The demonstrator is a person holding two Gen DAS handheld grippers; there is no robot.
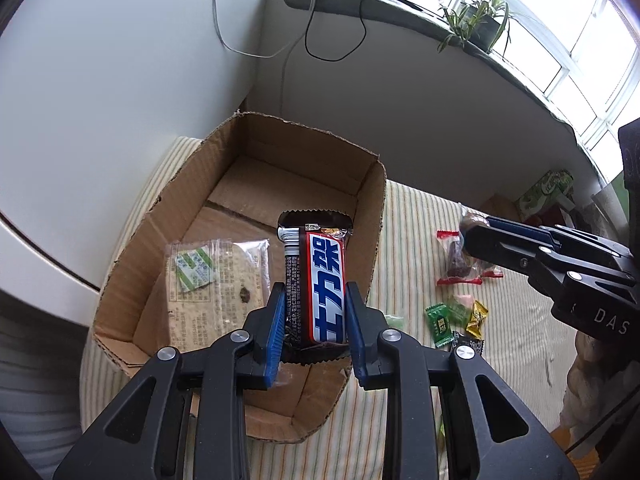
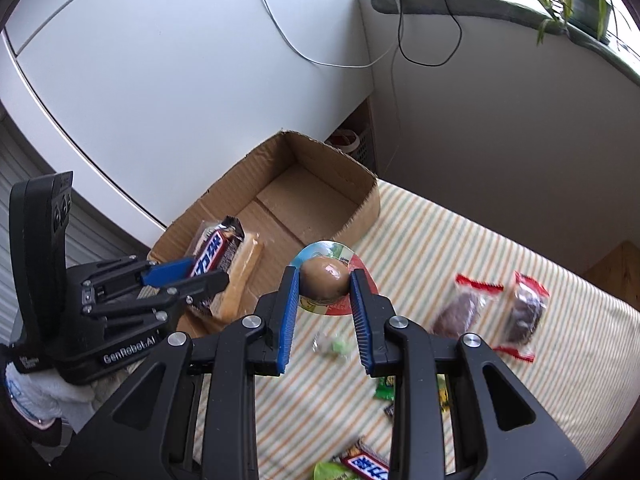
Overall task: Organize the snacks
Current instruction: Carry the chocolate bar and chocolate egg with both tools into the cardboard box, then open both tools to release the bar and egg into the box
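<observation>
The left hand-held gripper [image 1: 316,312], clamped on a red-white-and-blue wrapped chocolate bar [image 1: 320,280], hung over the open brown cardboard box [image 1: 372,216], the bar's long axis running along the fingers. The right hand-held gripper [image 2: 324,284], gripping a brown egg in a round clear packet [image 2: 325,280], lay beside the box's near wall over the striped desk [image 2: 460,240], the farther of the two; open floor remained deeper in the box.

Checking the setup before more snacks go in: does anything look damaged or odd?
The cardboard box looks rough: its top edges are torn and jagged, flaps gone. It holds a clear-wrapped biscuit pack. Wrapped snacks lie scattered on the striped cloth. Nothing looks spilled.
</observation>
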